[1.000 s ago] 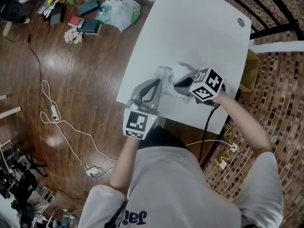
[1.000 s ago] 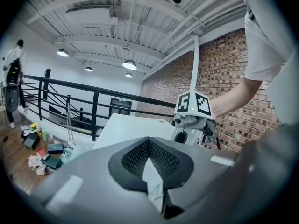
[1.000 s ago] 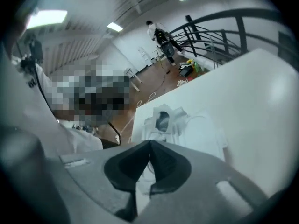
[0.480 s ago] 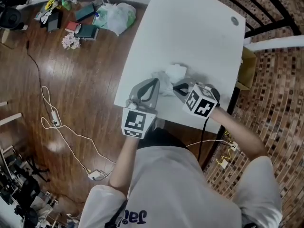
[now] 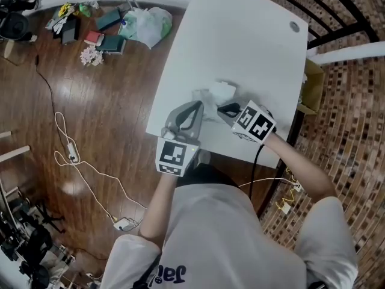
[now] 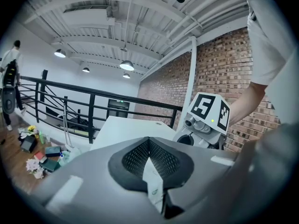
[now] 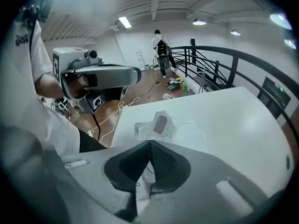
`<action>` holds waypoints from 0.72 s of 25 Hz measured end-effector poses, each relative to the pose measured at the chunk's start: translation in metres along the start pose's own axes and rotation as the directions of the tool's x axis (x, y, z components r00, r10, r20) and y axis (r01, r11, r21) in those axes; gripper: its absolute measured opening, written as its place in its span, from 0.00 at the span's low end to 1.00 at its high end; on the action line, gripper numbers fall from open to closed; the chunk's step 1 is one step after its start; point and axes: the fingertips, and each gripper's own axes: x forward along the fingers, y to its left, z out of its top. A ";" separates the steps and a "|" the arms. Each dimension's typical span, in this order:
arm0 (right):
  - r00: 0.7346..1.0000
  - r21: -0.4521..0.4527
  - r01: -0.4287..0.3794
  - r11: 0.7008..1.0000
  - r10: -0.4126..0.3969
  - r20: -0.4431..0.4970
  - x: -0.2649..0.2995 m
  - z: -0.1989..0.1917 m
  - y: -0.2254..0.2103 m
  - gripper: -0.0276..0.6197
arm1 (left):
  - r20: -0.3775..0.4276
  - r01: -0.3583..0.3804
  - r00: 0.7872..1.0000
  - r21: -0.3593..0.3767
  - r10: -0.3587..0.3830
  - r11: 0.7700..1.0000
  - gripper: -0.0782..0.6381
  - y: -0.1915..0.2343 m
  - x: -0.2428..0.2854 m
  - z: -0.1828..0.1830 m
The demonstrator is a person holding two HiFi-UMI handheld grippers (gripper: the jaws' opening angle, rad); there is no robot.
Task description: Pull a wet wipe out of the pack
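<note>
— Two counted: left gripper [image 5: 197, 106], right gripper [image 5: 222, 108]. Found both closed?
— Closed, yes: left's on one printed white strip [image 6: 153, 183], right's on one thin white sheet [image 7: 145, 178]. Saw one pack [image 7: 156, 125] lying on one white table [image 5: 252, 47], just ahead of both.

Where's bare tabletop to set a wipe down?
Far half of the white table is bare, from the wet wipe pack out to the cable grommet. Crowded at the near edge: left gripper and right gripper flank the pack.
</note>
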 end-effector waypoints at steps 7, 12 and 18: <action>0.997 -0.082 0.003 0.997 0.003 0.078 -0.019 0.051 0.004 0.03 | -0.005 0.001 1.000 0.000 -0.001 1.000 0.12 0.006 -0.008 0.003; 0.998 0.072 -0.056 0.996 0.056 -0.005 -0.015 0.025 -0.006 0.04 | 0.022 -0.003 1.000 -0.009 0.003 1.000 0.12 0.006 -0.012 0.011; 0.999 0.219 -0.053 0.974 0.053 0.009 0.013 0.005 -0.013 0.23 | 0.020 0.008 1.000 -0.006 -0.007 1.000 0.12 0.011 -0.015 0.012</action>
